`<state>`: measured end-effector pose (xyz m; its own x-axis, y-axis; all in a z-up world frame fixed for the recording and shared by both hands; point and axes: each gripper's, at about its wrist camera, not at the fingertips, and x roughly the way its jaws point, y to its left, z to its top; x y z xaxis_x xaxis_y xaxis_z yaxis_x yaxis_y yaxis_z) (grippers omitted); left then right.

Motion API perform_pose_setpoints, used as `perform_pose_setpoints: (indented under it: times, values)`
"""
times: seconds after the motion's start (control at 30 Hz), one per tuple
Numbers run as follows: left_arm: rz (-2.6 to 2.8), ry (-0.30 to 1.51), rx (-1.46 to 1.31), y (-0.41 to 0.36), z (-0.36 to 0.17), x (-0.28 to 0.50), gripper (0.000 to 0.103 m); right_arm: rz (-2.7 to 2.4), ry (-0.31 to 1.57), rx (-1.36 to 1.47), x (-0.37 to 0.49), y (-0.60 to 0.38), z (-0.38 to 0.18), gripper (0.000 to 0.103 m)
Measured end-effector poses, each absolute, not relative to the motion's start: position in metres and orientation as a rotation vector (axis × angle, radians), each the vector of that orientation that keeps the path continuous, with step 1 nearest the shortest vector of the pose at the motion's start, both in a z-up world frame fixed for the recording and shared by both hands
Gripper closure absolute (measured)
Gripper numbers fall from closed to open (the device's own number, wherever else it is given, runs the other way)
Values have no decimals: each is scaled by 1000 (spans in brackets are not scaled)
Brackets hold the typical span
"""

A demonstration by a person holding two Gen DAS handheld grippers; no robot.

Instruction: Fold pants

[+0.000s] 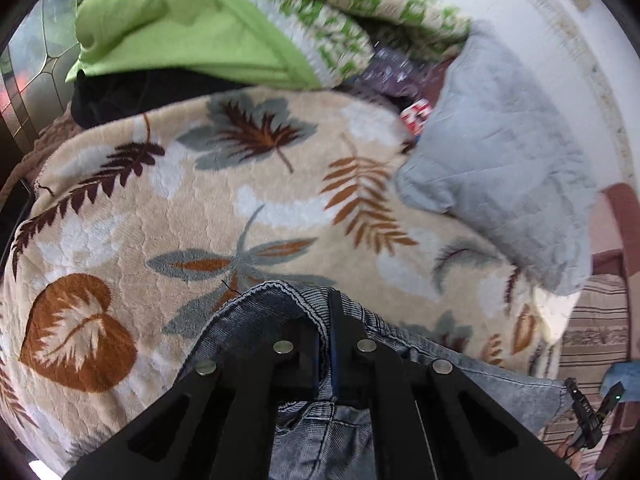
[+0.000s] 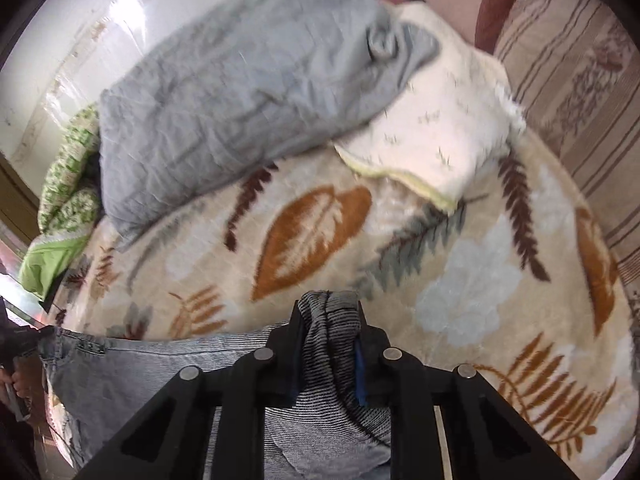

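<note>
Faded blue-grey jeans [image 1: 280, 312] hang between both grippers above a beige blanket with a leaf pattern [image 1: 260, 200]. My left gripper [image 1: 326, 316] is shut on the stitched waistband edge of the jeans, which bunches up over its fingers. In the right wrist view my right gripper [image 2: 328, 312] is shut on a bunched fold of the same jeans [image 2: 332, 332]. The denim stretches from there to the left, toward the other gripper [image 2: 24, 344] at the frame edge. The legs of the jeans are hidden below the grippers.
A grey quilted pillow [image 2: 240, 80] and a cream pillow [image 2: 440, 132] lie at the far side of the blanket [image 2: 320, 232]. A green blanket pile [image 1: 180, 32] sits behind. A striped sofa cushion [image 2: 572, 80] borders the right. A white wall [image 1: 540, 40] stands beyond.
</note>
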<state>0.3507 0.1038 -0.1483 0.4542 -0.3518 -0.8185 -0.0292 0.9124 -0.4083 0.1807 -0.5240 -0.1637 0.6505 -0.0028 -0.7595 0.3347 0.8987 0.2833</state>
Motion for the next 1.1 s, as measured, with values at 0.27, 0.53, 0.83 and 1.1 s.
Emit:
perform_pose_setpoints:
  times: [0.27, 0.53, 0.83, 1.1]
  values:
    - [-297, 913, -434, 139, -100, 260, 100, -232, 674, 425, 114, -506, -122, 82]
    - [-294, 908, -423, 183, -136, 146, 100, -194, 666, 519, 20, -504, -177, 82]
    - [-224, 1075, -440, 211, -218, 87, 99, 10, 872, 578, -77, -498, -228, 77]
    - [-208, 1049, -423, 208, -220, 83, 98, 44, 789, 604, -85, -506, -205, 74]
